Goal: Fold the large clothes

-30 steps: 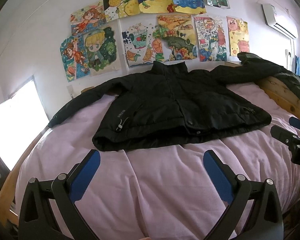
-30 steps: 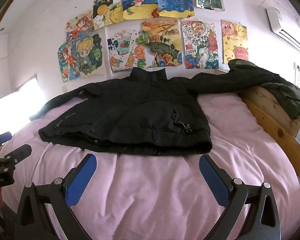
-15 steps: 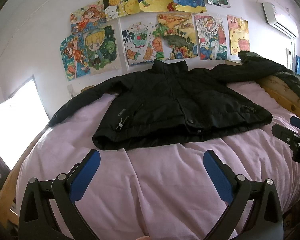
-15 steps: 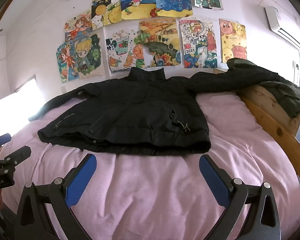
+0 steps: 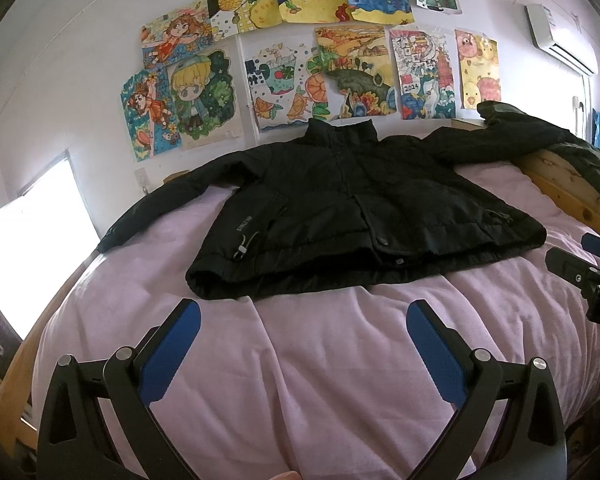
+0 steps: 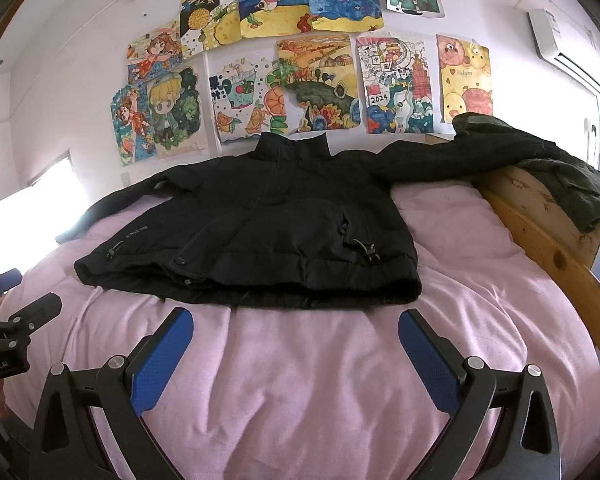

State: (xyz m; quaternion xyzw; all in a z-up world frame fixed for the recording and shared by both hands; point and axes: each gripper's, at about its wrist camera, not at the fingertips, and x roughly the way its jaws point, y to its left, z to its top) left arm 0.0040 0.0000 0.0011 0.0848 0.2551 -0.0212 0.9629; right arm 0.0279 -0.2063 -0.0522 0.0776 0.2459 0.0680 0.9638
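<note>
1. Black jacket (image 5: 356,216) lies flat, front up, on the pink bedcover (image 5: 340,360). Collar points to the far wall, hem faces the near edge. Zip looks closed.
2. Its left sleeve (image 5: 168,204) runs out toward the far left corner of the bed. Its right sleeve (image 6: 440,160) reaches over the wooden bed frame (image 6: 540,232) at far right and meets a darker green garment (image 6: 572,184) draped there; whether the two overlap I cannot tell.
3. Left gripper (image 5: 302,344): jaws spread wide, nothing between the blue pads, held over bare bedcover just near of the hem.
4. Right gripper (image 6: 294,344): likewise wide and empty, near of the hem, well apart from the fabric.
5. Judgement: no fold made yet; this is the approach before the first grasp.
6. For a clean first fold, take each sleeve near the cuff and lay it across the chest, one at a time.
7. Lift the right sleeve clear of the bed frame before drawing it in, so it does not drag the green garment along.
8. The fabric looks padded and bulky: bite deep enough to catch all the layers, and press folds flat or they may spring back.
9. Risk: the bedcover is soft and wrinkled; a low pinch could catch it together with the jacket.
</note>
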